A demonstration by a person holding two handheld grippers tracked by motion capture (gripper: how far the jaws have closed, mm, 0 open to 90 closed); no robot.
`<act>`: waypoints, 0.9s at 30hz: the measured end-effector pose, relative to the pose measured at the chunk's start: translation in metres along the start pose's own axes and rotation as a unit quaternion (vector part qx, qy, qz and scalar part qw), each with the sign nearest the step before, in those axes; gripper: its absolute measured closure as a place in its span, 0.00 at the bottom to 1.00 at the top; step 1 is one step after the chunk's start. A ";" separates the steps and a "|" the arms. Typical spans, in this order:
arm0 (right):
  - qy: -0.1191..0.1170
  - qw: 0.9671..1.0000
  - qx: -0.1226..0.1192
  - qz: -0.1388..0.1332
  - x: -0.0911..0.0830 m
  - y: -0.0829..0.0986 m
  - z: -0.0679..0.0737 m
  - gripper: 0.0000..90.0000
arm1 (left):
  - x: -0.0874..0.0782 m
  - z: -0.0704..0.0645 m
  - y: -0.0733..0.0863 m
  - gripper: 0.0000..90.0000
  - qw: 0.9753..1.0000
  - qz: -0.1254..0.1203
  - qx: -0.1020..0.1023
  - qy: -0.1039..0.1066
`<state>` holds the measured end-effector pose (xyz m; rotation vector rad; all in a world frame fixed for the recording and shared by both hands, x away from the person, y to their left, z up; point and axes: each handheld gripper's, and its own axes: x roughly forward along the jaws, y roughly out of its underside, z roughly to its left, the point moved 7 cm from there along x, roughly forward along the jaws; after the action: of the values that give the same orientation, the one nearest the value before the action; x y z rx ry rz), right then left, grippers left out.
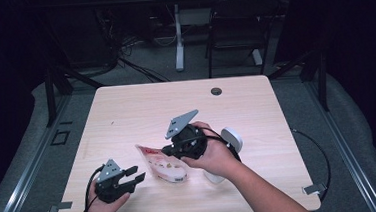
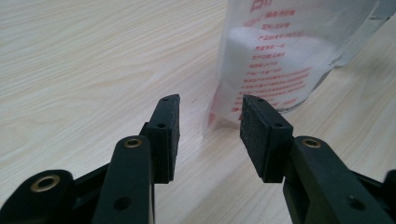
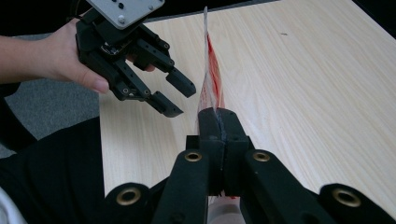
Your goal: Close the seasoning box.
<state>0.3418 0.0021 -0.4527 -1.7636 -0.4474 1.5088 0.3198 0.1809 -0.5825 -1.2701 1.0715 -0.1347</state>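
Right gripper (image 3: pixel 218 116) clamps pouch (image 1: pixel 162 163) edge, hand tilted over it; left gripper (image 2: pixel 210 121) wide, just beside pouch, low over counter (image 1: pixel 126 110).

The table (image 1: pixel 126 110) is pale wood-grain with a small dark round grommet (image 1: pixel 216 91) near its far edge. A white, rounded object (image 1: pixel 232 139) sits on the table, right of centre, partly hidden. Beyond the table's far edge a black chair (image 1: pixel 235 27) stands on the grey floor (image 1: pixel 143 64), with the white leg (image 1: pixel 178 36) of a second table just left of it. Black cables (image 1: pixel 132 59) trail across the floor behind the table's far left corner.
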 end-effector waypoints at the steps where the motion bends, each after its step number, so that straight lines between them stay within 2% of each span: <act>1: 0.000 1.000 -0.001 0.000 0.000 0.001 0.000 1.00 | 0.002 -0.001 0.000 0.64 1.000 0.001 0.000 0.002; 5: -0.004 1.000 0.004 -0.005 -0.002 0.004 -0.003 1.00 | 0.009 -0.006 -0.002 0.64 1.000 0.004 0.010 0.006; 7: -0.004 1.000 0.004 -0.007 -0.002 0.004 -0.004 0.99 | 0.011 -0.009 -0.003 0.63 1.000 0.001 0.021 0.015; 10: -0.005 1.000 0.000 -0.005 -0.003 0.005 -0.004 0.99 | 0.017 -0.011 -0.005 0.59 1.000 -0.001 0.020 0.020; 13: -0.005 1.000 0.000 -0.006 -0.002 0.004 -0.003 0.97 | 0.023 -0.010 -0.004 0.58 0.999 0.008 0.025 0.025; 18: -0.002 1.000 0.001 -0.009 -0.003 0.004 -0.003 0.95 | 0.031 -0.013 -0.006 0.55 0.998 0.005 0.033 0.047; 21: 0.001 1.000 0.001 -0.010 -0.004 0.005 -0.004 0.92 | 0.032 -0.015 -0.008 0.56 0.997 0.004 0.041 0.059; 27: 0.004 1.000 0.001 -0.008 -0.006 0.006 -0.006 0.91 | 0.029 -0.019 -0.009 0.59 0.997 0.003 0.045 0.060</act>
<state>0.3448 -0.0073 -0.4530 -1.7587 -0.4553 1.4898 0.3259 0.1464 -0.5903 -1.1894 1.1594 -0.2547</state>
